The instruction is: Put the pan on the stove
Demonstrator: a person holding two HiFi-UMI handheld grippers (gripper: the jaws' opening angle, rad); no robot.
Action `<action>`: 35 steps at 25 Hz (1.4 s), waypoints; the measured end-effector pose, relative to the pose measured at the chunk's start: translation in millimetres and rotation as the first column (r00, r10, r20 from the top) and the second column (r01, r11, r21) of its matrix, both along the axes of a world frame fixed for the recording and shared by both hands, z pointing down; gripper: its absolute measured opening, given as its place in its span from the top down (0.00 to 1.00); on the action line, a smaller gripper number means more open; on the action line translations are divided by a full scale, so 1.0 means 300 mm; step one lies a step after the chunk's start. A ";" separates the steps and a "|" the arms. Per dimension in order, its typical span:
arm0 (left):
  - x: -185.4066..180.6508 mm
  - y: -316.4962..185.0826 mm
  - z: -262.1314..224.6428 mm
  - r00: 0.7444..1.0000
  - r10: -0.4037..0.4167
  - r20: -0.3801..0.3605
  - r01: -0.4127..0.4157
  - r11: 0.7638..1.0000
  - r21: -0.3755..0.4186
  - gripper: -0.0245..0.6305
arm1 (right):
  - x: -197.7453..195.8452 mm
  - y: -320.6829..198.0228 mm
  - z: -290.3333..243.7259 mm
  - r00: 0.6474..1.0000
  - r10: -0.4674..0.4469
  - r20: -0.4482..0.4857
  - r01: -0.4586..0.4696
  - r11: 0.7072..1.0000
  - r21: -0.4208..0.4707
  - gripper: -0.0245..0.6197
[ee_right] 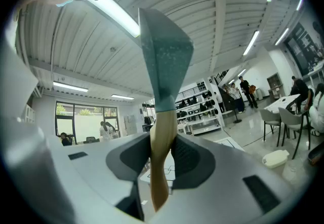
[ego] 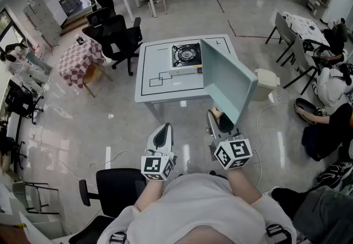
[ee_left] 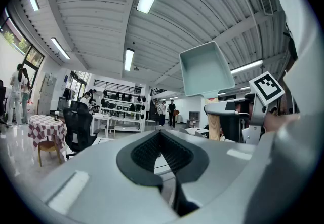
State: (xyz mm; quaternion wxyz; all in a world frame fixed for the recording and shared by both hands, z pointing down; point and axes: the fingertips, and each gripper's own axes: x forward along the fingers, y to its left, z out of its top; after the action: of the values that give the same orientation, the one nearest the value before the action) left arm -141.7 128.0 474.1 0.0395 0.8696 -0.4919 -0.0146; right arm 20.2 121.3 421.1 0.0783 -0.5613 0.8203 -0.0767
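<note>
A square pale-green pan point(ego: 229, 80) with a wooden handle point(ee_right: 161, 152) is held up in the air, tilted on edge, in front of the white table point(ego: 151, 80). My right gripper point(ego: 218, 121) is shut on the handle, and the pan point(ee_right: 164, 61) rises above the jaws in the right gripper view. The gas stove point(ego: 186, 55) sits at the table's far middle, partly hidden by the pan. My left gripper point(ego: 162, 137) hangs beside the right one, shut with nothing between its fingers point(ee_left: 161, 139). In the left gripper view the pan point(ee_left: 205, 68) shows at upper right.
Black office chairs point(ego: 118, 36) and a small table with a checked cloth point(ego: 80, 58) stand left of the table. A white container point(ego: 268, 80) lies on the floor at the right, near seated people point(ego: 331, 80). Another black chair point(ego: 113, 187) is at my lower left.
</note>
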 end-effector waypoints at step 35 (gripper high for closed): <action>0.224 -0.024 -0.008 0.992 -0.123 0.013 0.123 0.992 0.012 0.95 | 0.259 -0.063 0.034 0.995 -0.095 0.013 0.095 0.995 -0.004 0.77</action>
State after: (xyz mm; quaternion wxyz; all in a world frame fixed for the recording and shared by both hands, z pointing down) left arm -74.6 120.8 471.6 0.0303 0.8380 -0.5447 -0.0139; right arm 97.8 102.5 431.3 0.0786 -0.5212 0.8455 -0.0857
